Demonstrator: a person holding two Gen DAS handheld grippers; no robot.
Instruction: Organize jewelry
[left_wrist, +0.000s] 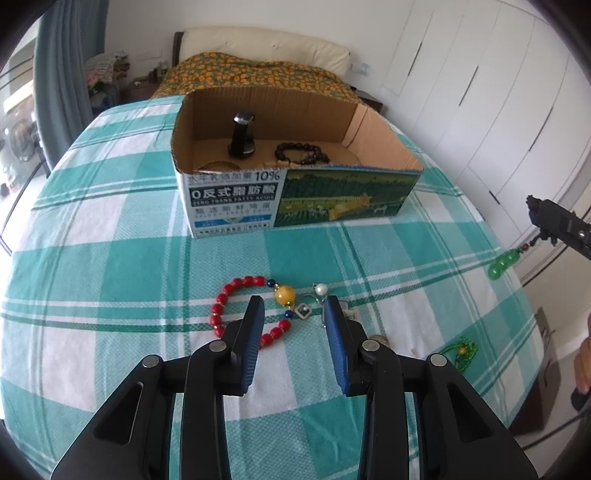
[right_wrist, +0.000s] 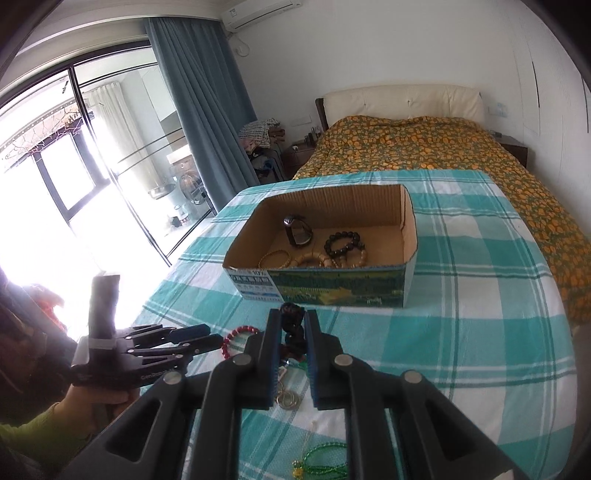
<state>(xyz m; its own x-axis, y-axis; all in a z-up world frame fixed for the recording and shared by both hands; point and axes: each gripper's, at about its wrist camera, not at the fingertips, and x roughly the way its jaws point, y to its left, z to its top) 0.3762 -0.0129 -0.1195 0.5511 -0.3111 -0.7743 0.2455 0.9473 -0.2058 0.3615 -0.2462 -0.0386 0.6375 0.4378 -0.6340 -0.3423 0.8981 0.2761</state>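
Left tongs (left_wrist: 293, 306) are held part open, empty, over the red bracelet (left_wrist: 236, 314). Right tongs (right_wrist: 292, 325) are clamped on a dark beaded strand (right_wrist: 291, 328).

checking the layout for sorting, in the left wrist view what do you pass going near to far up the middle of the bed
left gripper → red bead bracelet on the checked cloth → cardboard box → dark bead bracelet inside it → orange flowered bedspread → cream headboard
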